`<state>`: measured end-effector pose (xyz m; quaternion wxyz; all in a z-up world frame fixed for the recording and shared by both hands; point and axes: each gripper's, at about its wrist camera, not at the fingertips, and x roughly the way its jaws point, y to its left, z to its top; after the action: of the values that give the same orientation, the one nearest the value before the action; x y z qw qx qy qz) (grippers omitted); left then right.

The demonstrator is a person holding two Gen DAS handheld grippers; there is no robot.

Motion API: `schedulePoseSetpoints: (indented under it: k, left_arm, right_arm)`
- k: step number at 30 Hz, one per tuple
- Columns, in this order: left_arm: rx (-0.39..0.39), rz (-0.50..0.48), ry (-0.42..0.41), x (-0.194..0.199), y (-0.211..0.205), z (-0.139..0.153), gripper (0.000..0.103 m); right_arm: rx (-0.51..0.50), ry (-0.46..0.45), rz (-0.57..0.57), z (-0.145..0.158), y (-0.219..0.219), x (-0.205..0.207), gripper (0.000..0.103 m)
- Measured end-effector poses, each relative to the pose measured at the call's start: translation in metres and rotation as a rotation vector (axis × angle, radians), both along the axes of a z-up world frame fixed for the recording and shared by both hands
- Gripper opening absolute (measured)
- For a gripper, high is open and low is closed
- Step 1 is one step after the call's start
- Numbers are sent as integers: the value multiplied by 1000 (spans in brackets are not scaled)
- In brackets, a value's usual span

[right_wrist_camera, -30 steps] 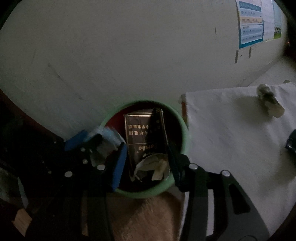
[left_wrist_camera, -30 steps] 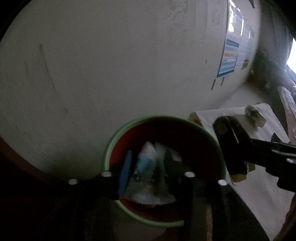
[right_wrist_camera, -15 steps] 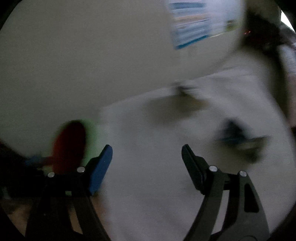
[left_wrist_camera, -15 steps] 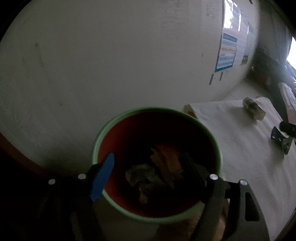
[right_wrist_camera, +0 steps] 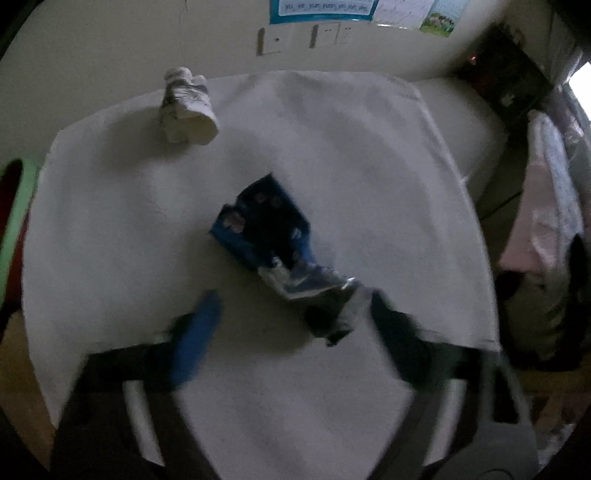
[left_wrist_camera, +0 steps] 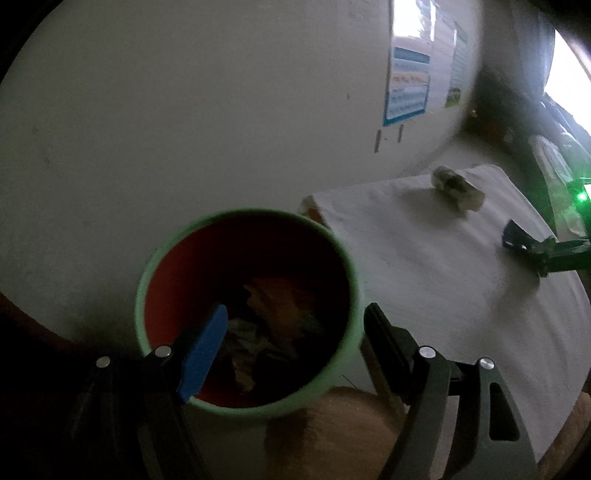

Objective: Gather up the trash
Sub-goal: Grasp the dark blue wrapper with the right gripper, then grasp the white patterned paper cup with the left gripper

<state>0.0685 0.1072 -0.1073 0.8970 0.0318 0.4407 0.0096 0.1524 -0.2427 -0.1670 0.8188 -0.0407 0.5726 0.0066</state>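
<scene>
1. Two hand-held grippers work in a dim room over a table draped in a white cloth.
2. The left gripper hangs above a round bin with a green rim and red inside, which stands just off the cloth's left edge; its jaws are spread wide with nothing between them.
3. Crumpled paper and wrappers lie in the bottom of the bin.
4. The right gripper points down at the middle of the cloth, its jaws closing, blurred by motion.
5. A crumpled blue foil snack wrapper lies at the cloth's centre; its silvery torn end reaches between the fingertips, beside the right one, but the pads are not seen pressing on it.
6. A crumpled white paper wad sits near the cloth's far left corner, well apart from the wrapper.
7. Posters hang on the pale wall behind the table.
</scene>
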Motion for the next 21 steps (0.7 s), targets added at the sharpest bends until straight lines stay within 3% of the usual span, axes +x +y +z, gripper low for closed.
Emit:
schedulePoseSetpoints:
  k: [1, 5, 9, 16, 21]
  left_arm:
    - [-3, -8, 6, 0, -5, 0, 73]
    - [-24, -49, 16, 6, -30, 3, 73]
    - [-60, -113, -4, 27, -72, 9, 73]
    - [-59, -231, -29, 88, -172, -2, 73]
    - [-65, -226, -58, 144, -224, -1, 73]
  right_arm:
    - [32, -15, -9, 0, -2, -3, 38]
    - [165, -128, -42, 13, 1, -32, 23]
    - [267, -204, -76, 29, 5, -91, 23]
    - [233, -239, -123, 3, 35, -208, 23]
    - [254, -288, -139, 7, 23, -207, 23]
